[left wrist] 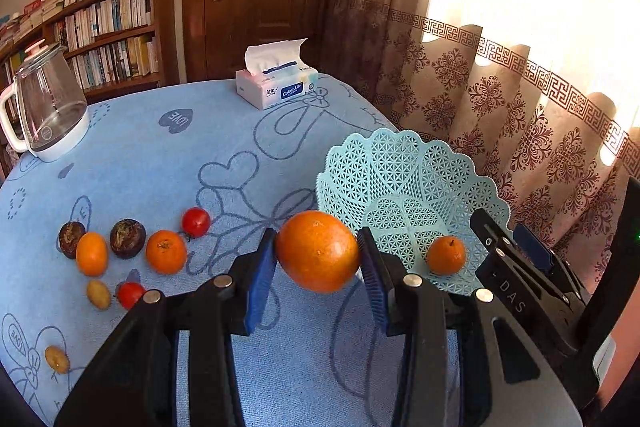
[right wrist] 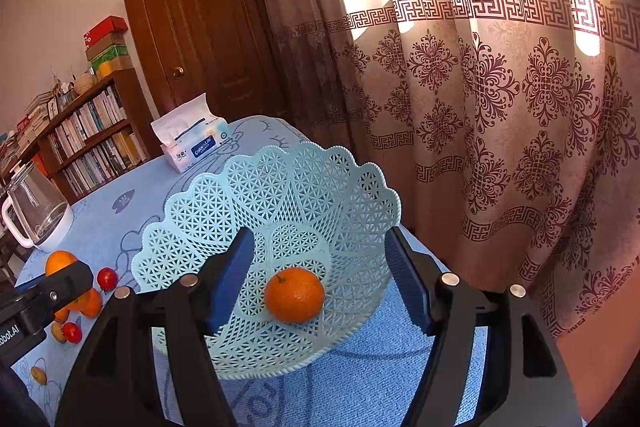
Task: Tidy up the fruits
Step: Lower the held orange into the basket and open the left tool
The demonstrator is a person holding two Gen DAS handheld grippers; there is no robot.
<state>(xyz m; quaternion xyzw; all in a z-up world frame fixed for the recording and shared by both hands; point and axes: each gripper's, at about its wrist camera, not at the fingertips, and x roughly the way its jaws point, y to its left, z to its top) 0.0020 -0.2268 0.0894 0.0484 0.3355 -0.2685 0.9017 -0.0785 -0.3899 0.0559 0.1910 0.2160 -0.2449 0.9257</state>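
Indoors, blue tablecloth (left wrist: 168, 163), patterned curtain (right wrist: 500, 131)

The left claw (right wrist: 60, 287) hides part of an orange (right wrist: 60, 261) — the glass kettle (left wrist: 48, 103) is cut off at the edge.

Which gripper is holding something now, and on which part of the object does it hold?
The left gripper holds an orange, pads pressed on its two opposite sides. The right gripper is open and holds nothing; a second orange lies free in the basket.
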